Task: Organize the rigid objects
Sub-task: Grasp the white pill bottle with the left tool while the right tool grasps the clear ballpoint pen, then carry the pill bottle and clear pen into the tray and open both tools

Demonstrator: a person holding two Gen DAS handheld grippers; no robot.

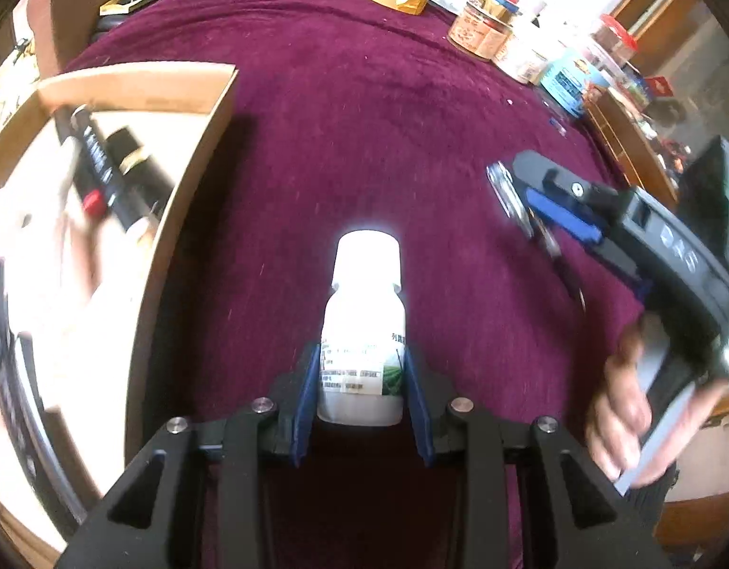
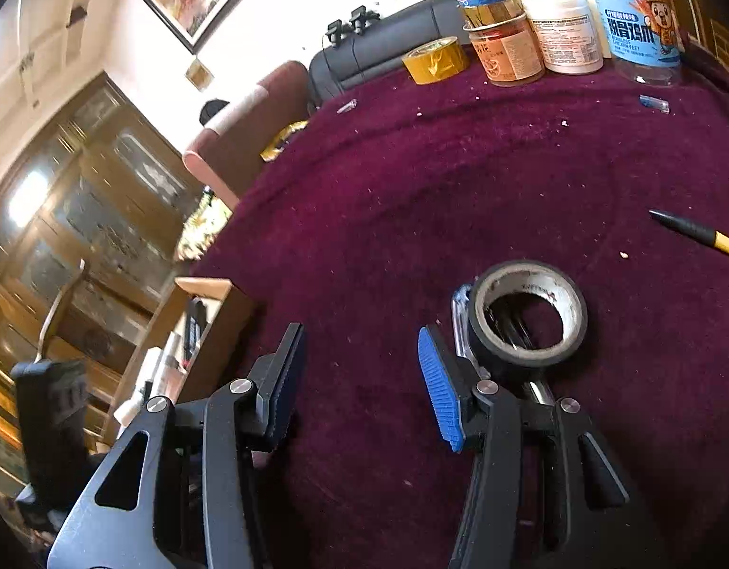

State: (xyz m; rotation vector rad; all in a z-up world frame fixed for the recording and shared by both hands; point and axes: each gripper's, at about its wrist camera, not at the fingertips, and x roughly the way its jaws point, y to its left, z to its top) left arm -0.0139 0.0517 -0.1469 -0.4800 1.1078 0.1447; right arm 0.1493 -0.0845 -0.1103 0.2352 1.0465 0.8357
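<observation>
My left gripper (image 1: pixel 362 379) is shut on a white pill bottle (image 1: pixel 364 327) with a green-printed label, held above the maroon tablecloth (image 1: pixel 364 118). A cardboard box (image 1: pixel 194 142) lies to its left with a black tube (image 1: pixel 127 166) and other items inside. My right gripper (image 2: pixel 359 365) is open and empty above the cloth; it also shows in the left wrist view (image 1: pixel 530 194). A black tape roll (image 2: pixel 528 317) lies just right of its right finger, with a clear plastic piece (image 2: pixel 459 327) beside it. The box shows at the right wrist view's left (image 2: pixel 198 332).
A yellow tape roll (image 2: pixel 435 59), several jars (image 2: pixel 506 47) and a blue-labelled container (image 2: pixel 639 14) stand along the table's far edge. A yellow and black pen (image 2: pixel 701 234) lies at the right. A sofa (image 2: pixel 378 47) and chair (image 2: pixel 241 128) are beyond.
</observation>
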